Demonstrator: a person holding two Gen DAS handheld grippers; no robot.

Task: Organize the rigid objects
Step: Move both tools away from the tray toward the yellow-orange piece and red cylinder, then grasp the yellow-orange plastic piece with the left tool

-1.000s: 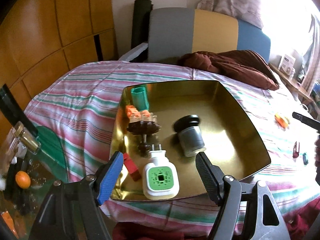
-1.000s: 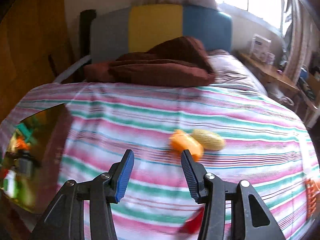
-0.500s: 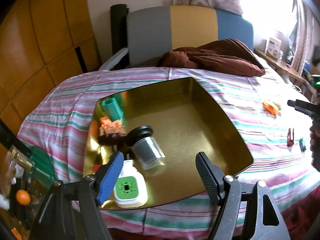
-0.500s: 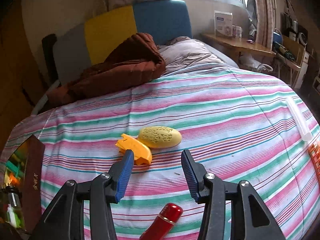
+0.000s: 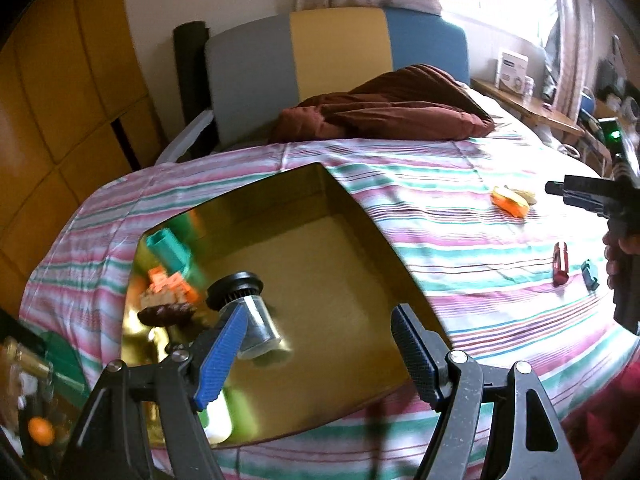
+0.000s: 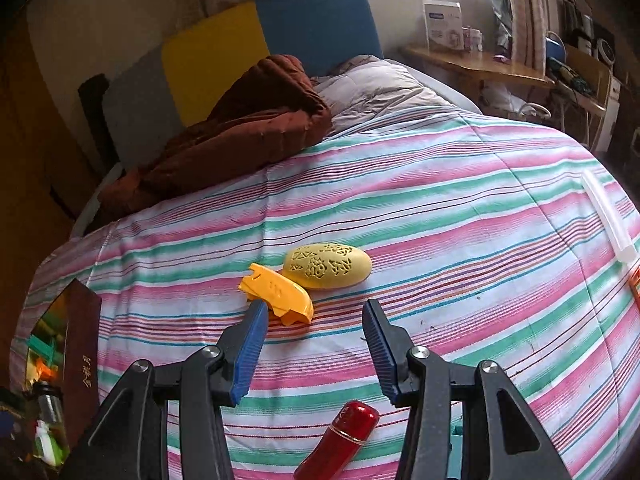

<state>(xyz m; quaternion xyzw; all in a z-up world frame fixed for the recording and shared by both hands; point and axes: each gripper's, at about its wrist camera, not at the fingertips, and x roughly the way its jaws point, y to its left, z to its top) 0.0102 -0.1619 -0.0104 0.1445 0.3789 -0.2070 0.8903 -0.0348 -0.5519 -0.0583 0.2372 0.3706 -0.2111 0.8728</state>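
Since a second earlier, both hands had swung sideways over the striped bedspread (image 6: 460, 208): the gold tray (image 5: 328, 184) slid leftward in the left wrist view, and the orange plastic piece (image 6: 280, 292) and yellow oval case (image 6: 328, 266) came close ahead of the right gripper (image 6: 312, 344). That gripper's jaws stood partly spread and empty, with the red tube (image 6: 344, 436) lying below them. The left gripper (image 5: 316, 354) hung wider apart, gripping nothing, above the tray holding a black-capped jar (image 5: 250, 312).
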